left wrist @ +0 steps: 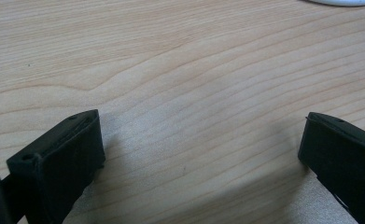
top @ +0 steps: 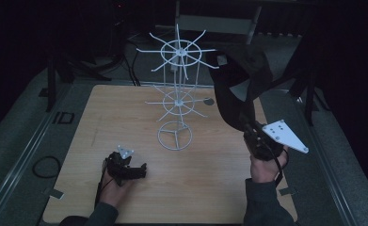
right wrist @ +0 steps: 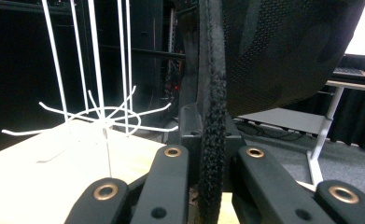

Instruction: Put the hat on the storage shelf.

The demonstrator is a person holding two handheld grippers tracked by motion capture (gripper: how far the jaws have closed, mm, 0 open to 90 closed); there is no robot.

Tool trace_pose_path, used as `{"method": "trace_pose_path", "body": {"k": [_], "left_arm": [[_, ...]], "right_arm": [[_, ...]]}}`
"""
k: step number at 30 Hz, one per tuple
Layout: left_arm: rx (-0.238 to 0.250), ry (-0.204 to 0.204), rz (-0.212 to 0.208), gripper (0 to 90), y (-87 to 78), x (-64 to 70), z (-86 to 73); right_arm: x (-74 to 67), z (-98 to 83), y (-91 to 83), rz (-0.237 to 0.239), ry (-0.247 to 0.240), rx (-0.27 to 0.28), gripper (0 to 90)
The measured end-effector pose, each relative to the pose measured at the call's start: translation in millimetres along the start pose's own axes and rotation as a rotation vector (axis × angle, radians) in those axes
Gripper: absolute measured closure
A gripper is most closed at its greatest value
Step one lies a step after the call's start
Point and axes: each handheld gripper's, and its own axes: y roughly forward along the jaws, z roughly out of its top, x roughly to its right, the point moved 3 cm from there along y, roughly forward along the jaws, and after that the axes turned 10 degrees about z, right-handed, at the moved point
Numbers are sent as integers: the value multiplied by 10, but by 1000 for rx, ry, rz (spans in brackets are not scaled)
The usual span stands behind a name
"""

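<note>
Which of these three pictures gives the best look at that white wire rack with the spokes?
The high view: the white wire rack stands whole on the wooden table, with both spoked tiers and the ring base. The right gripper view catches its lower tier and uprights from the side. The left gripper view shows a white sliver at the top edge, probably its base.

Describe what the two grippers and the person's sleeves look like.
Both grippers are black. The left gripper carries a small grey three-cornered plate; its jaws are blocky. The right gripper has a larger plate with dark holes, and brass-ringed holes along its jaw arms. The sleeves are dark grey.
</note>
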Motion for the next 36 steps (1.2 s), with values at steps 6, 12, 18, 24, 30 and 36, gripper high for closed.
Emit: {"method": "trace_pose_path", "body": {"k": [6,12,18,24,30,36], "left_arm": [[-2,2,0,1,-2,-2,0],[-1,0,-1,1,0,0,0],[-1,0,-1,1,0,0,0],[0,-1,-1,1,0,0,0],[0,0,-1,1,0,0,0],[0,0,0,1,0,0,0]], "right_arm": [[-32,-7,8,0,-9,8,864],[-74,-28,19,-1,-26,10,864],[-114,-101,51,5,-45,-2,862],[-150,-209,75,15,-59,-21,857],[-210,-289,117,37,-80,-44,842],[-283,-351,184,96,-103,-81,802]]}}
